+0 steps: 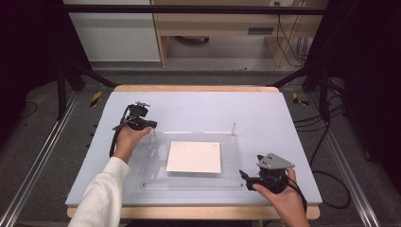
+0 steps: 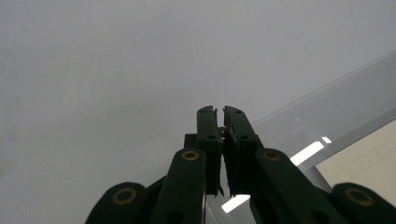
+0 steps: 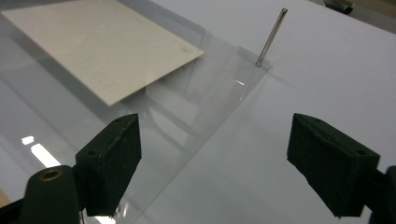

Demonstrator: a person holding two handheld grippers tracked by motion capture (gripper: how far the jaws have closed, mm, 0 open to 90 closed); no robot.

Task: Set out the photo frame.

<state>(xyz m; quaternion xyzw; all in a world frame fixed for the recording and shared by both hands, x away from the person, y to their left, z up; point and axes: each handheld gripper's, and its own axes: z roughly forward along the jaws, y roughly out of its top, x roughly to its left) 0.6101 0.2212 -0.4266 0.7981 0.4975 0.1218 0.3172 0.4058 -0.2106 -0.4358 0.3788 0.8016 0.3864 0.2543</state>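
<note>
A clear acrylic plate (image 1: 156,170) lies flat on the pale blue table top (image 1: 198,106), and a white square sheet (image 1: 194,157) lies at its middle. A thin metal pin (image 1: 233,128) stands upright at the plate's far right corner. My left gripper (image 1: 152,124) is at the far left corner with its jaws shut (image 2: 221,116); I cannot tell whether a pin sits between them. My right gripper (image 1: 244,177) is at the near right corner, open. Its jaws (image 3: 219,163) straddle the plate's edge (image 3: 187,116) with nothing between them, and the pin (image 3: 270,37) and sheet (image 3: 102,46) lie beyond.
The table's wooden rim (image 1: 198,88) runs along the far side. Black frame posts (image 1: 61,90) stand at both far corners. Cables (image 1: 326,142) trail on the floor at right. Bare blue surface stretches behind the plate and to its right.
</note>
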